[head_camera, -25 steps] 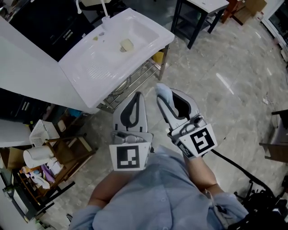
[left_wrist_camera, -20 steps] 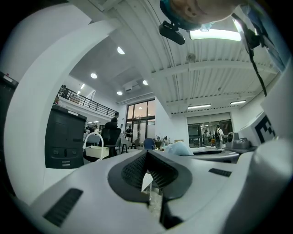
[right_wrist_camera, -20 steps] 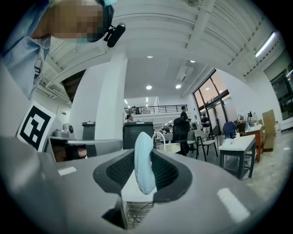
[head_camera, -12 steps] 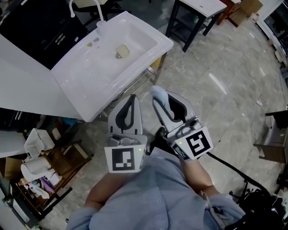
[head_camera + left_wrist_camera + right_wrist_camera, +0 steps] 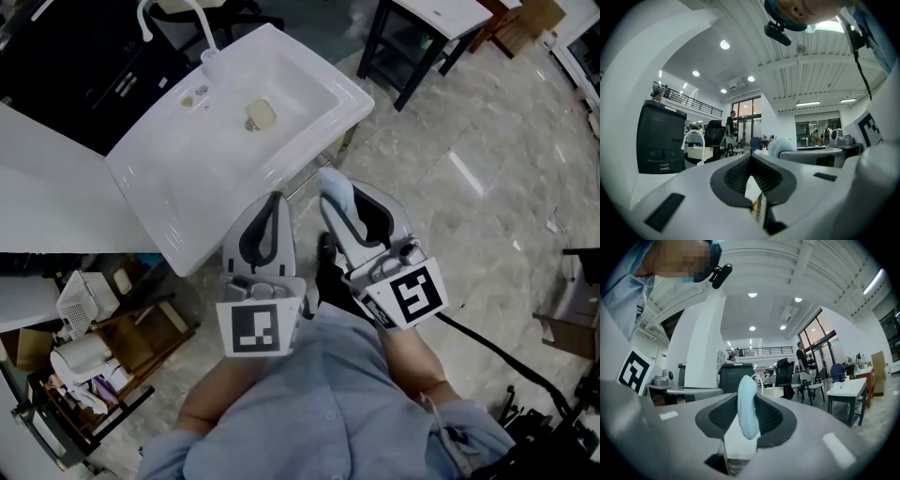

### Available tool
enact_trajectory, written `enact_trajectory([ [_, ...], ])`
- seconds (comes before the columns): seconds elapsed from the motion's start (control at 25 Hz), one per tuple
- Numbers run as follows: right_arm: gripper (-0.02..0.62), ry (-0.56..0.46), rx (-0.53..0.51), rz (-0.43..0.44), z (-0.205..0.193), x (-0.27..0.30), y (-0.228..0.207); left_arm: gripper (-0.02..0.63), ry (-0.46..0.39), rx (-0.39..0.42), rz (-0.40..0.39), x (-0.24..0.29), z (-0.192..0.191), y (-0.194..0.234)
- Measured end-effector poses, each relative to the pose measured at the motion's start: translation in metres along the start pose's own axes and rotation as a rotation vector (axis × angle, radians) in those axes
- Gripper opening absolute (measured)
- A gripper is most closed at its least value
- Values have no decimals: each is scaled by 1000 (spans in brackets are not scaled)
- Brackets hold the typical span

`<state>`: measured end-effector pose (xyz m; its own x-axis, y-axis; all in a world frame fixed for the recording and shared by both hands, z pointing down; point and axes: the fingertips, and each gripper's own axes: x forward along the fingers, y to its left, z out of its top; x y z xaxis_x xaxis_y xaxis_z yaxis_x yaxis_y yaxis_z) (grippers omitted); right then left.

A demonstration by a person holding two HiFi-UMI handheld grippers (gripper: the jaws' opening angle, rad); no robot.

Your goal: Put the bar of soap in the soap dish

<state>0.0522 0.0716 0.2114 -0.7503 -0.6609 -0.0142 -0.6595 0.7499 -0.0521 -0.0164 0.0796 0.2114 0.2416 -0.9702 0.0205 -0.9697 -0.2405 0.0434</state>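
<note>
Both forearms reach forward from a pale blue shirt [image 5: 328,412], side by side and close to the body. They hold the two grippers level, pointing toward 12 o'clock, with the marker cubes nearest the person.

The left gripper [image 5: 275,202] has its tips together and nothing in the lens-shaped gap between its pads. The right gripper [image 5: 352,211] stands just beside it at 3 o'clock. Its jaws are clamped on the pale blue bar of soap [image 5: 334,187], which stands on edge between the pads and sticks out past the tips.

At 11 o'clock from the grippers is a white sink [image 5: 187,187] on a metal frame, its near corner just ahead of the left gripper. A small beige object [image 5: 260,114] lies in the basin; what it is cannot be made out. A curved white faucet [image 5: 202,28] rises at the sink's far edge. A white worktop [image 5: 47,187] adjoins the sink at 9 o'clock.

The floor [image 5: 487,216] is grey marbled tile. A black-framed table [image 5: 412,37] stands at 1 o'clock, and a cluttered rack [image 5: 84,356] sits at 8 o'clock. The gripper views show a high white hall with ceiling lights.
</note>
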Motion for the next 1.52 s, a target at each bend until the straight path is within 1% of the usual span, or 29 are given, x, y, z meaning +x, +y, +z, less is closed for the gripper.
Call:
enact_trajectory([
  [0.36, 114, 20, 33, 103, -6, 65, -76, 5, 39, 14, 100, 95, -2, 20],
  [0.52, 114, 9, 50, 162, -3, 93, -101, 5, 46, 18, 154, 125, 1, 30],
  [0.6, 114, 20, 51, 183, -5, 104, -110, 5, 45, 19, 180, 136, 3, 35],
  [0.84, 114, 26, 72, 242, -3, 131, -120, 5, 38, 12, 246, 152, 5, 51],
  [1.08, 114, 62, 51, 270, -16, 155, -127, 5, 36, -34, 300, 161, -7, 76],
  [1.32, 114, 110, 45, 280, -34, 198, -134, 5, 63, -95, 313, 183, -29, 108],
  [1.52, 114, 146, 45, 302, -46, 238, -137, 5, 78, -105, 332, 204, -38, 145],
])
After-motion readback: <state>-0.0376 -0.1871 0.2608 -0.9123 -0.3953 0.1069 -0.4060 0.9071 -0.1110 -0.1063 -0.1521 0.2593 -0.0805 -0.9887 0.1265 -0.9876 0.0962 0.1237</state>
